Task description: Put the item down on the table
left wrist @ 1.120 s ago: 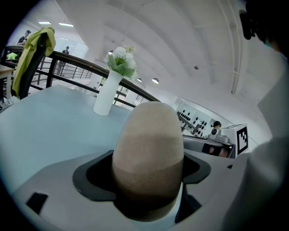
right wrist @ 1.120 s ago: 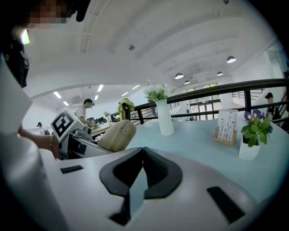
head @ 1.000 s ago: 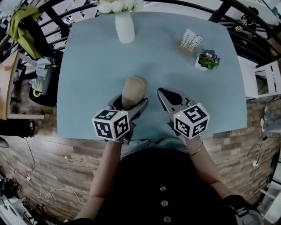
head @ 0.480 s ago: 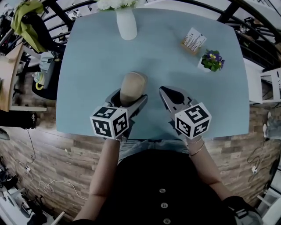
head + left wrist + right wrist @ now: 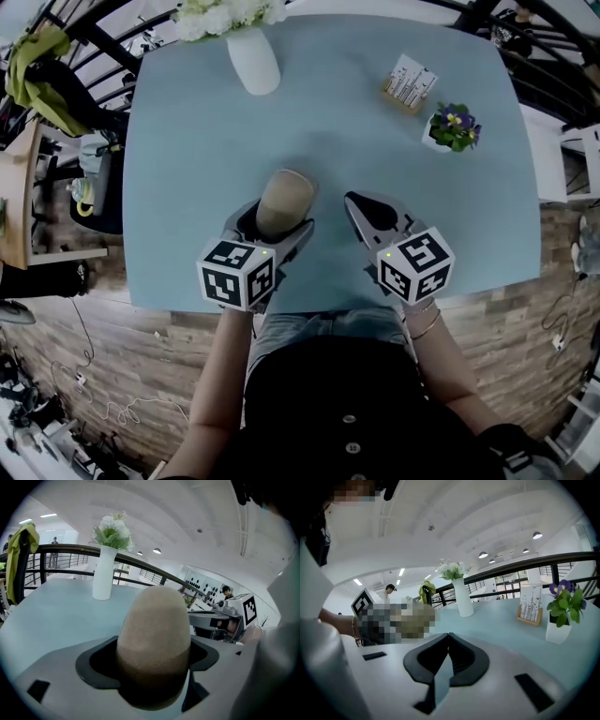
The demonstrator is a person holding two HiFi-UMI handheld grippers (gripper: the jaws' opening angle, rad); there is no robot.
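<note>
1. Pale blue-grey, the smooth tabletop (image 5: 375,159) lies bare over most of its middle. Its near edge runs just under the marker cubes of both grippers, beside the person's body. A railing curves round the far side.
2. The left gripper (image 5: 272,228) has its jaws clamped on either side of a tan, matte, egg-shaped item (image 5: 284,199), over the near middle of the table. Open surface stretches ahead of it to the white ceramic vase (image 5: 253,61) at the far edge.
3. The right gripper (image 5: 361,208) is just beside it, jaws pressed together with nothing between them.
4. A small wooden card holder (image 5: 407,84) and a white pot of purple flowers (image 5: 452,129) stand at the far right, well apart from both grippers.
5. The dark jaw pads hide the item's base, so it cannot be told whether it touches the table. The top edge of the head view cuts off the vase's white flowers.
6. The item is finely grained, lighter at its rounded top and darker brown lower down.
</note>
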